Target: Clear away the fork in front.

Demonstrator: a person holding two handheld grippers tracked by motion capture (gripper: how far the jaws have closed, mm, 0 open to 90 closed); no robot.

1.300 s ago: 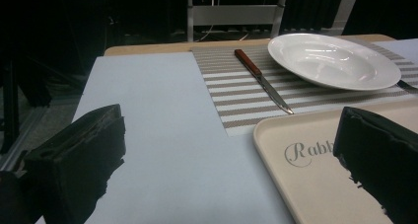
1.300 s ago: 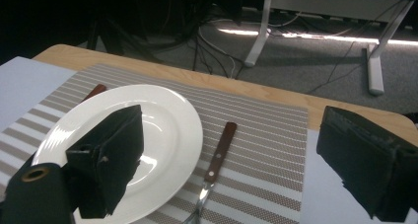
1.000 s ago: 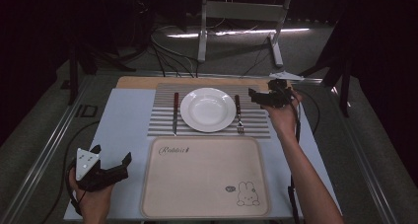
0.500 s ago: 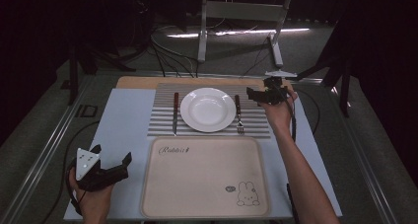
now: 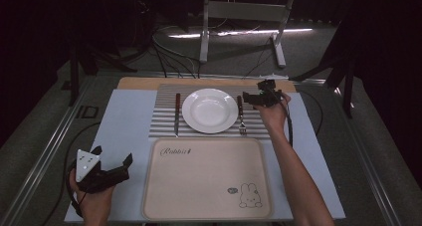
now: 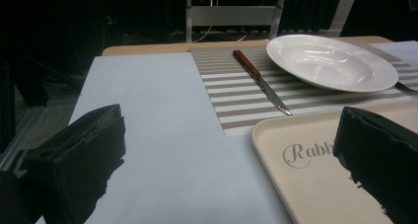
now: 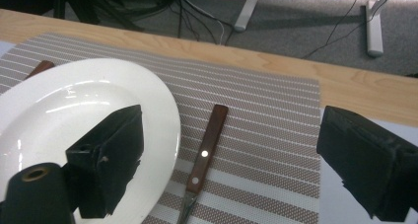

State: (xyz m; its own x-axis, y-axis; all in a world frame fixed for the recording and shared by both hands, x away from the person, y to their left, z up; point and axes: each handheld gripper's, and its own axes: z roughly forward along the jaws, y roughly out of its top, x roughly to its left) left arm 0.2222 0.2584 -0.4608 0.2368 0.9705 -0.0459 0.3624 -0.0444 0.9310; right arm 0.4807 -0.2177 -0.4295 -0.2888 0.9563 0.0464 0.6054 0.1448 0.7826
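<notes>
Right hand-held gripper [image 5: 251,99] moved over fork [image 5: 241,115], jaws apart, left hand-held gripper [image 5: 113,164] spread.

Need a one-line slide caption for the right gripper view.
Open right gripper poised above the wooden-handled fork lying beside the white plate.

I see a glossy white ceramic plate [image 7: 74,110], a wooden-handled metal fork [image 7: 204,155], and a ribbed woven striped placemat [image 7: 266,135].
</notes>
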